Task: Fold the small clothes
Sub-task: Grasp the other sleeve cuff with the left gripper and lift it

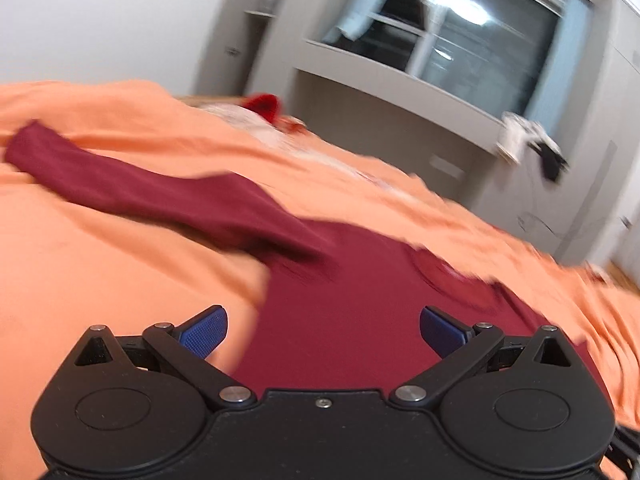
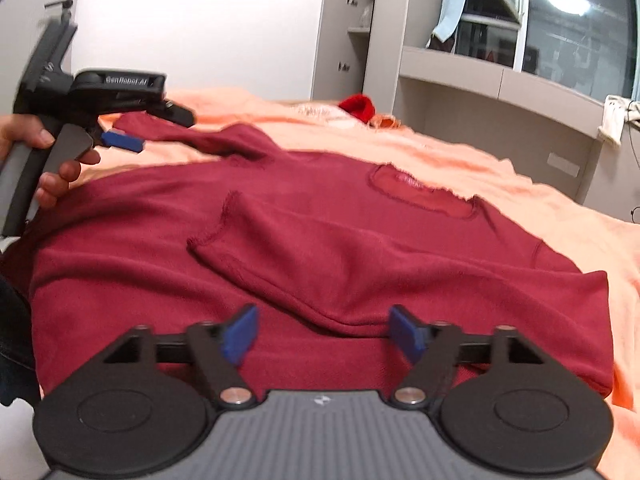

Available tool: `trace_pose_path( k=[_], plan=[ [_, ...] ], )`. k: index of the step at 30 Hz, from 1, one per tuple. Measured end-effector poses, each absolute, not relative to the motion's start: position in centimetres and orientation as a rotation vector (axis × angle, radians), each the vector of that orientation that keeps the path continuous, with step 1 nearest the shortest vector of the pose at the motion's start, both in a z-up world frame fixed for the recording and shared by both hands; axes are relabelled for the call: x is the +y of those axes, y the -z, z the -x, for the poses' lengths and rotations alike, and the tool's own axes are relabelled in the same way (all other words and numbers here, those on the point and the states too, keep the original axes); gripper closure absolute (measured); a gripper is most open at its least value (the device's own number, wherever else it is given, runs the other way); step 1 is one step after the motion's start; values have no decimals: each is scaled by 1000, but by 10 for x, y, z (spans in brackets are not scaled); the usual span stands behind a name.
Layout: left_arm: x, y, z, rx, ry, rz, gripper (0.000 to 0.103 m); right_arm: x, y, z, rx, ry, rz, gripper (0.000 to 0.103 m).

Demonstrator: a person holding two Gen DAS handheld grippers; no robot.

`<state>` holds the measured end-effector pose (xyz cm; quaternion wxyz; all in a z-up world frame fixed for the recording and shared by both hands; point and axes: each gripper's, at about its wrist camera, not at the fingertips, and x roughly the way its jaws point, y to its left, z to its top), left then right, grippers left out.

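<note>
A dark red knit sweater (image 2: pixel 320 248) lies flat across the middle of the right wrist frame on an orange bedsheet (image 2: pixel 520 184), one sleeve folded over its body. The right gripper (image 2: pixel 322 334) hovers at the sweater's lower edge, jaws apart, nothing between them. In the left wrist frame the left gripper (image 1: pixel 323 334) hangs over the sweater's body, jaws wide and empty; the other sleeve (image 1: pixel 132 188) stretches toward the upper left. Bare sheet lies left and right of the garment.
</note>
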<state>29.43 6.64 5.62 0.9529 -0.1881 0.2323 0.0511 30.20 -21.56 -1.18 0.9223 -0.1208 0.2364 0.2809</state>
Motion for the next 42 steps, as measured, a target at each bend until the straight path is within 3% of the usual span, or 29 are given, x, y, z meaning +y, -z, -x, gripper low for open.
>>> trace_pose_path(
  k=[3, 11, 17, 21, 30, 33, 35, 40, 42],
  plan=[
    [104, -59, -290, 457, -207, 453, 1, -226, 8, -296, 430, -586, 193, 0],
    [193, -46, -294, 435, -425, 629, 1, -238, 15, -305, 495, -590, 105, 0],
    [219, -39, -320, 424, -364, 540, 1, -238, 23, -308, 515, -593, 94, 0],
    [259, -31, -348, 468, -370, 640, 1, -242, 27, -311, 520, -609, 58, 0],
    [324, -18, -367, 320, -577, 779, 3, -247, 33, -318, 546, -631, 5, 0],
    [324, -17, -369, 273, -640, 780, 12, -246, 33, -318, 547, -634, 0, 0],
    [322, -18, -369, 250, -681, 782, 24, -246, 33, -318, 547, -633, -2, 0],
    [338, -11, -362, 182, -755, 906, 74, -245, 33, -319, 547, -633, -9, 0],
    [345, -8, -358, 164, -746, 954, 80, -246, 33, -319, 547, -633, -9, 0]
  ],
)
